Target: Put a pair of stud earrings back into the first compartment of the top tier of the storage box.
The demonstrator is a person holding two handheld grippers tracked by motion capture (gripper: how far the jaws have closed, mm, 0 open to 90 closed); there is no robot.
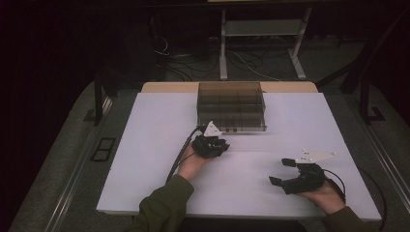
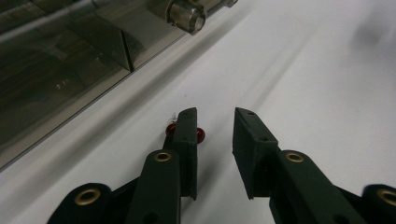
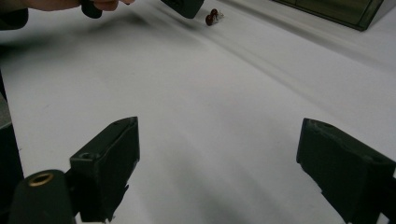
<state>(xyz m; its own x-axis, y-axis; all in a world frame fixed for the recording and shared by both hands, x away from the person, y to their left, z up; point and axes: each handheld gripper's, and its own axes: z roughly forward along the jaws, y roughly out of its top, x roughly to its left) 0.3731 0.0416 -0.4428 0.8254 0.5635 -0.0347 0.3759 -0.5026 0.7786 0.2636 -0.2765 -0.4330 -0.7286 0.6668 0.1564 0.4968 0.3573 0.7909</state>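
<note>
Red beads (image 3: 212,17), two, beside the narrowly gapped left tool (image 2: 215,126); right tool (image 3: 217,140) spread wide, one smoky box (image 1: 231,105) behind.

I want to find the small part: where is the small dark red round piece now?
In the left gripper view, the small dark red round piece lies on the white table, partly behind the left gripper, near the smoky transparent plastic box.

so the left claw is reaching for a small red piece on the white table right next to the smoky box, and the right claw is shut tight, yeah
Not quite: the right claw stands wide open, as the right gripper view shows. The left claw does reach for the small red piece on the white table beside the smoky box.
</note>
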